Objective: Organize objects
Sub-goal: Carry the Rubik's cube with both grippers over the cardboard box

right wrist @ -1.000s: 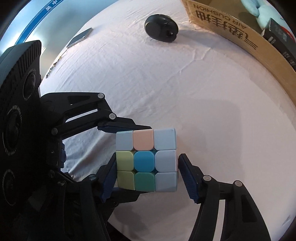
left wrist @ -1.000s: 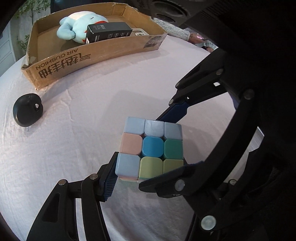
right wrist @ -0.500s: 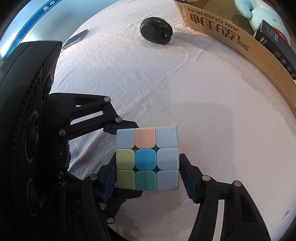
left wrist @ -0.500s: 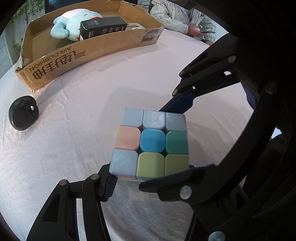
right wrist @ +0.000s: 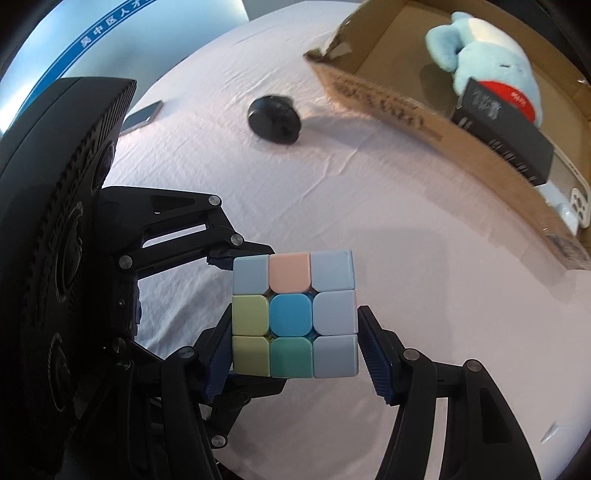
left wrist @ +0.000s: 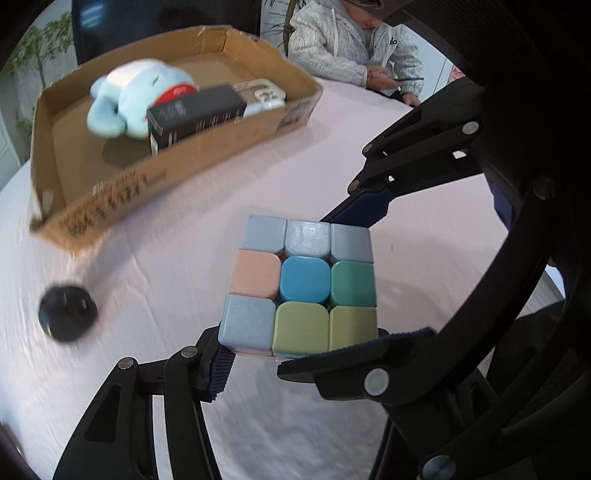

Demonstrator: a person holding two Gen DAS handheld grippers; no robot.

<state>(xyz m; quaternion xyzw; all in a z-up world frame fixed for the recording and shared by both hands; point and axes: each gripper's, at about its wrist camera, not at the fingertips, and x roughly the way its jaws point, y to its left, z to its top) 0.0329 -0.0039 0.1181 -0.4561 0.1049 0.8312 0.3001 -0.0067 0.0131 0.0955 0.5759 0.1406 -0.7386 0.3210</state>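
Inside cardboard box (left wrist: 110, 206): plush toy (left wrist: 136, 96), black carton (left wrist: 195, 114); both claws clamped on cube (left wrist: 303, 288).

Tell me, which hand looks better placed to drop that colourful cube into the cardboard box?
Right, probably: the right tool clamps the puzzle cube squarely between both pads, and the cardboard box lies ahead on its side.

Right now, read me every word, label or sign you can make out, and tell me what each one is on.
"吴中区人才": white characters on the blue banner, cut off at the picture's edge.
Print on the cardboard box front: too blurred to read.
Small print on the black carton: too small to read.
White marks on the plush toy, on its red patch: too blurred to read.
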